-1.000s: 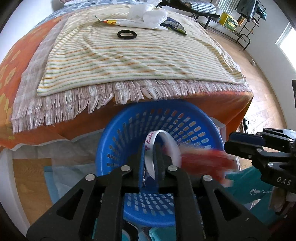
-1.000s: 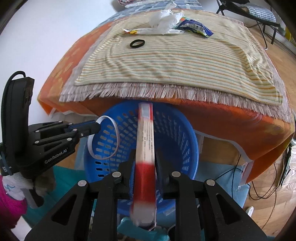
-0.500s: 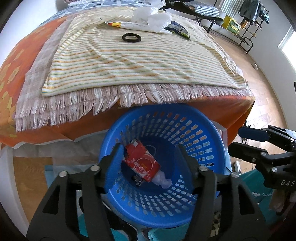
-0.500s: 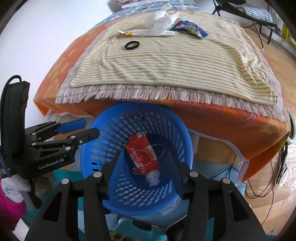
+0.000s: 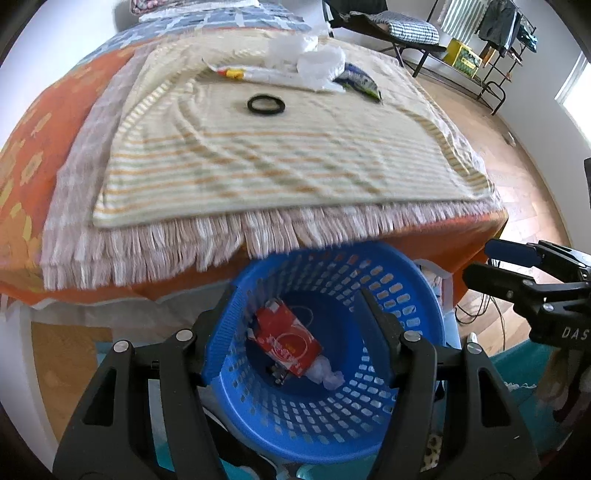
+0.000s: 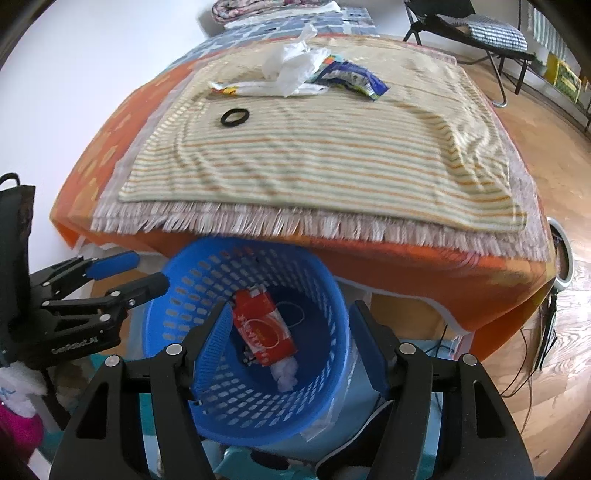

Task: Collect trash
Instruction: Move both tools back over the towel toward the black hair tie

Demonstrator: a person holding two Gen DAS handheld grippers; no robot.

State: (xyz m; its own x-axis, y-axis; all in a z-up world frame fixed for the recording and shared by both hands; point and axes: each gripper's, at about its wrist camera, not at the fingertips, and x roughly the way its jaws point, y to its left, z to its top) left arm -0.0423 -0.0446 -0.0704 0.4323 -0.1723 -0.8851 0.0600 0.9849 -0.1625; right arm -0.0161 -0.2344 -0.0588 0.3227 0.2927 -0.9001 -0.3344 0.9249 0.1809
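A blue perforated basket (image 5: pixel 413 376) (image 6: pixel 177 317) stands on the floor in front of the bed. Inside lie a red packet (image 5: pixel 286 341) (image 6: pixel 262 332), a thin white band (image 5: pixel 304 314) and a white crumpled piece (image 5: pixel 328 376) (image 6: pixel 286 371). My left gripper (image 5: pixel 295 314) is open and empty above the basket. My right gripper (image 6: pixel 290 326) is open and empty above it too. On the striped blanket (image 5: pixel 266 155) lie a black ring (image 5: pixel 266 105) (image 6: pixel 235 117), white plastic bags (image 5: pixel 314 62) (image 6: pixel 291 66), a blue snack wrapper (image 5: pixel 360 79) (image 6: pixel 351 77) and a long white wrapper (image 5: pixel 243 72) (image 6: pixel 258 88).
The bed has an orange cover (image 5: pixel 33 147) and a fringed edge (image 6: pixel 295 225) overhanging the basket. A folding chair (image 6: pixel 480 33) and a rack (image 5: pixel 498 29) stand on the wooden floor at the right. Cables (image 6: pixel 546 332) hang by the bed's right corner.
Both grippers opened and dropped their loads into the basket: the left let go the white band, the right the red packet. Both have since lifted slightly toward the bed.
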